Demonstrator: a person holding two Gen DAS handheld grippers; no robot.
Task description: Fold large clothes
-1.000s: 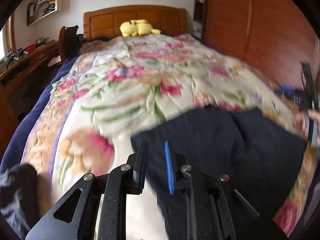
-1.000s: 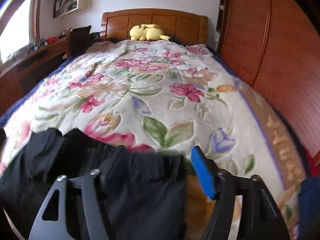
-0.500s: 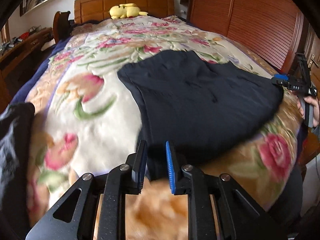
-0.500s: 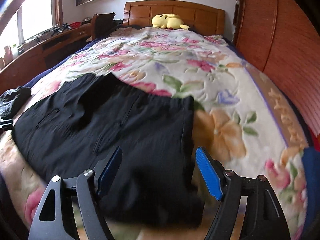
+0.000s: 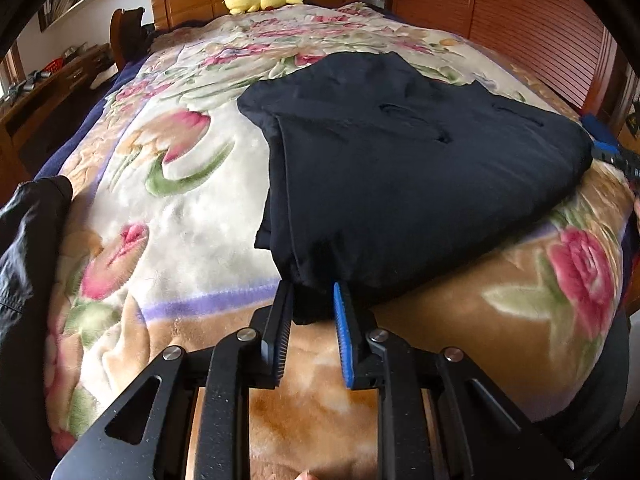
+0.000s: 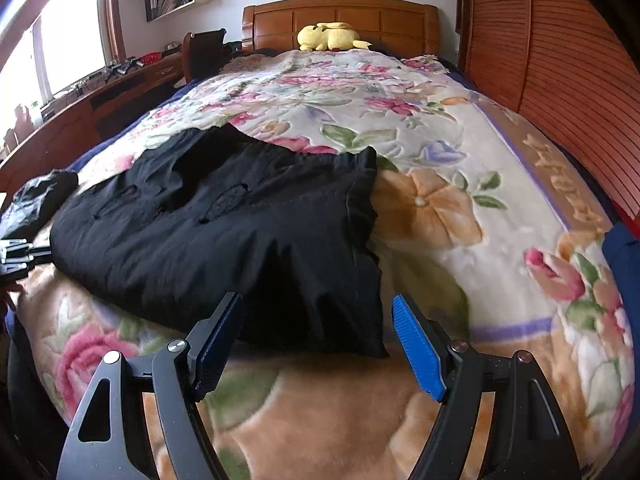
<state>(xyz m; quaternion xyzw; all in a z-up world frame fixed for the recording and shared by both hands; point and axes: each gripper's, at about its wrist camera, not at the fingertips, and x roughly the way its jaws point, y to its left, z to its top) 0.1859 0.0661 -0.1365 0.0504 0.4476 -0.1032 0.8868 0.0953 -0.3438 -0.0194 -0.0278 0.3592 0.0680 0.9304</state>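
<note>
A large black garment lies folded on the floral blanket near the foot of the bed; it also shows in the right wrist view. My left gripper sits at its near left corner, jaws slightly apart with a bit of black cloth between them. My right gripper is wide open just in front of the garment's near right corner, holding nothing. The right gripper's tip shows at the far right edge of the left wrist view.
The floral blanket covers the bed. A yellow plush toy lies by the wooden headboard. Another dark garment lies at the bed's left edge. A wooden wardrobe stands right, a desk left.
Both grippers have pulled back toward the foot of the bed and the garment now lies flat. The right gripper has opened wide and let go; the left jaws have parted slightly.
</note>
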